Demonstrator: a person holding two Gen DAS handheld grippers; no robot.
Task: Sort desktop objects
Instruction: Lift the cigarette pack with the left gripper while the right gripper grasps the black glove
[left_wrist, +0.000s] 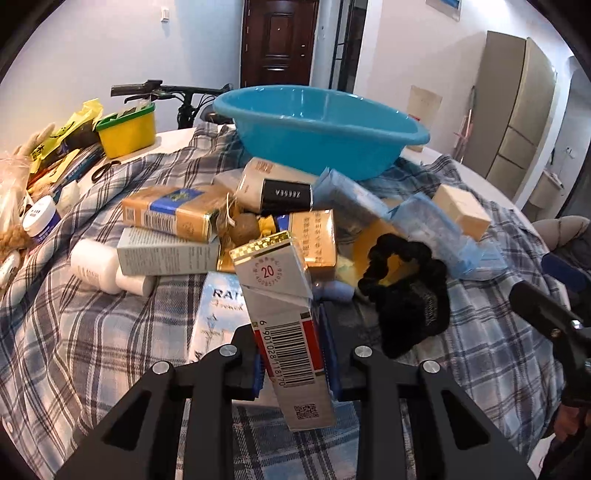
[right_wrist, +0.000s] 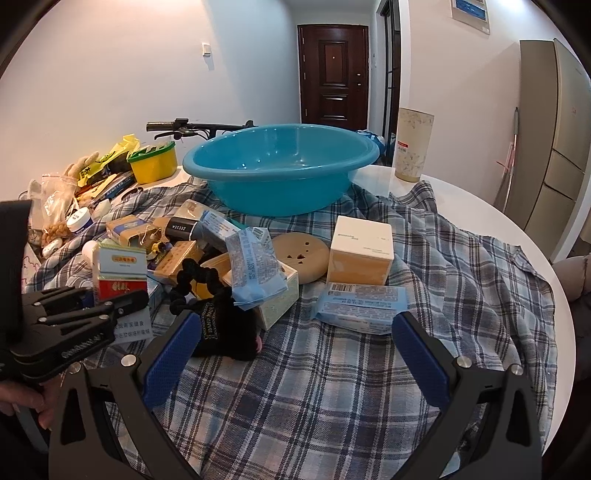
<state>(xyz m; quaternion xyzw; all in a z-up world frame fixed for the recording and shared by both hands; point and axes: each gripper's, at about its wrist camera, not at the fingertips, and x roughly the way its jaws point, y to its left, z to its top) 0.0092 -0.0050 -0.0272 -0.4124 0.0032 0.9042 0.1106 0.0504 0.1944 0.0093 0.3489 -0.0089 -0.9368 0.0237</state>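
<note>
The left gripper (left_wrist: 293, 363) has its jaws closed on the lower half of a cigarette pack (left_wrist: 284, 317), held upright above the plaid cloth (left_wrist: 92, 350) on the counter, in front of the pile of boxes and short of the blue basin (left_wrist: 317, 129). The pack is likely light, thin card, stiff along its edges but easy to crush across the broad faces; its glossy wrap may slip, so a moderate squeeze low on the narrow sides, as here, seems right. The right gripper (right_wrist: 295, 350) hangs over bare cloth with jaws spread wide and nothing between them. The left view shows the grip itself and the pack's barcode; the right view hides that contact but shows what the left cannot: a round tan disc (right_wrist: 301, 258), the white-and-tan box (right_wrist: 360, 254) and a flat blue packet (right_wrist: 360, 306) lying apart from the heap.
</note>
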